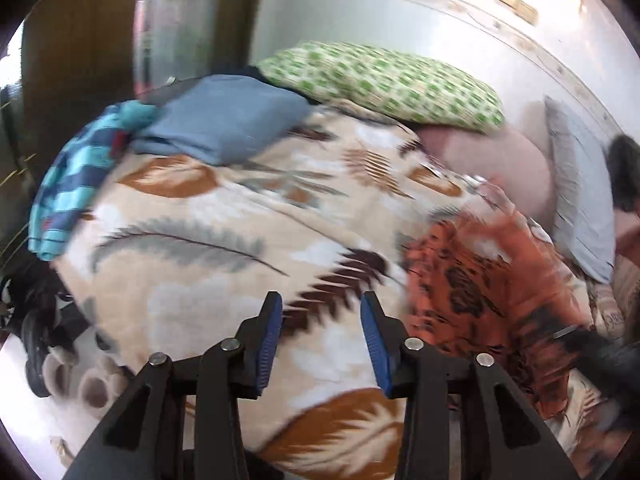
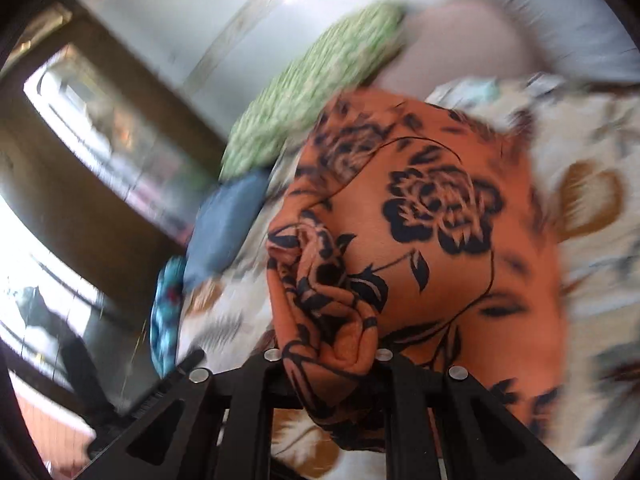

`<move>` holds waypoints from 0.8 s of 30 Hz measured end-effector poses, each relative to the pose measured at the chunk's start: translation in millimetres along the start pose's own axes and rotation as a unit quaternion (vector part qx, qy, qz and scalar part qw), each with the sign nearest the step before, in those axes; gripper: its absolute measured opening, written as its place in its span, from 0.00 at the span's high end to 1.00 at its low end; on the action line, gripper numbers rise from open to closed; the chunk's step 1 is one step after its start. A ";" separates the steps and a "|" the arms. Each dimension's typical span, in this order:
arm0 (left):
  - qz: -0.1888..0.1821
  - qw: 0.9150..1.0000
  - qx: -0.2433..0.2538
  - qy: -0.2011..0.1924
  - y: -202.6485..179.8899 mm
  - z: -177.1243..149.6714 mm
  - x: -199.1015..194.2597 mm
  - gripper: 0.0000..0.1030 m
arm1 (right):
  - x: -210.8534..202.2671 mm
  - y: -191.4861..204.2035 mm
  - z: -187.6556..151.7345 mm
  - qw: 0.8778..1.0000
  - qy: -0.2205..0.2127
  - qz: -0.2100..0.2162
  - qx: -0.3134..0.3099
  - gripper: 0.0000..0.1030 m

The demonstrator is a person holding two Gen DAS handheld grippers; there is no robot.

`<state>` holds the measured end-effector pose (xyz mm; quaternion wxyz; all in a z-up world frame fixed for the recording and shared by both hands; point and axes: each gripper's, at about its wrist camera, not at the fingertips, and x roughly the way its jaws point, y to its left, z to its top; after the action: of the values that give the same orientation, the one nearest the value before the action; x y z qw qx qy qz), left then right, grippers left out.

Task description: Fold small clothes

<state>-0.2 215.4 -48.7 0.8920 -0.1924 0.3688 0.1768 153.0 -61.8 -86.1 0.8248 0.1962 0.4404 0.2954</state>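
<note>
An orange garment with black rose print (image 2: 432,248) hangs bunched over the bed, and it also shows in the left wrist view (image 1: 488,280) at the right. My right gripper (image 2: 328,356) is shut on a gathered fold of it; the fingertips are hidden by the cloth. My left gripper (image 1: 322,340) is open and empty, its blue pads (image 1: 269,344) apart above the leaf-print blanket (image 1: 224,240), left of the garment.
A folded blue cloth (image 1: 224,120) and a turquoise striped garment (image 1: 76,184) lie at the bed's far left. A green-patterned pillow (image 1: 384,80), a pink pillow (image 1: 500,168) and a grey pillow (image 1: 580,192) lie by the wall. Dark objects (image 1: 36,320) sit off the bed's left edge.
</note>
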 end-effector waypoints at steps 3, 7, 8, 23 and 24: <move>0.003 1.000 -0.014 -0.007 10.8 2.3 2.1 0.44 | 84.7 4.4 -32.0 0.995 0.092 -0.025 -0.002 0.82; -0.016 1.000 0.002 -0.011 -0.1 11.6 5.2 0.43 | 99.4 4.5 -45.3 0.996 0.087 -0.013 -0.004 0.41; -0.026 1.000 0.005 -0.012 -8.9 15.3 4.9 0.43 | 90.2 6.4 -41.0 0.996 0.089 0.022 0.006 0.15; -0.015 0.984 0.102 0.143 -121.8 -42.7 132.4 0.27 | -3.2 -126.2 -28.4 0.967 0.042 0.140 0.210 0.13; -0.017 0.986 0.091 0.141 -118.7 -41.7 130.6 0.27 | -13.0 -123.9 -16.9 0.969 0.035 0.148 0.195 0.13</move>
<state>116.4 115.9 -145.6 0.8477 -0.1392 0.5023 0.0984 172.0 -162.1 -159.5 0.7021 0.4058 0.4838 0.3291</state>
